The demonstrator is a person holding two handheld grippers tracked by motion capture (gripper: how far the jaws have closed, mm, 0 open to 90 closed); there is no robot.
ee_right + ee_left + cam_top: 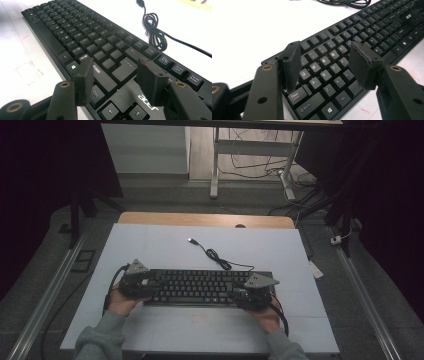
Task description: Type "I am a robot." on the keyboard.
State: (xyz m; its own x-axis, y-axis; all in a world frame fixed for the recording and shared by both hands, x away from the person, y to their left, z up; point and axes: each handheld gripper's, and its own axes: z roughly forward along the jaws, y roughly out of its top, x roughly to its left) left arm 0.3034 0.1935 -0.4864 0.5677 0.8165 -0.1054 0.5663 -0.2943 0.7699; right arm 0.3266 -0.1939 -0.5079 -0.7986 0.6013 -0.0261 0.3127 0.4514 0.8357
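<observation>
Lying flat on the pale blue-white mat [165,247] that covers the table, the black keyboard [200,286] has its long axis running left to right across the person's front, so each end falls to one hand. Both hands sit equally near, one at each short end. The left gripper [136,282] hovers over the letter end with its jaws apart and nothing pressed between them, the Q, A and Z keys visible in the gap below. The right gripper [252,292] hangs over the Enter and arrow-key end, jaws likewise spread and empty. Any coming grip on the ends would probably call for each gripper to drop and move outward. The keyboard's cable [215,255], loosely coiled, trails toward the far edge. Beyond the table stand desk legs [215,165] and floor wiring in a dim room.
</observation>
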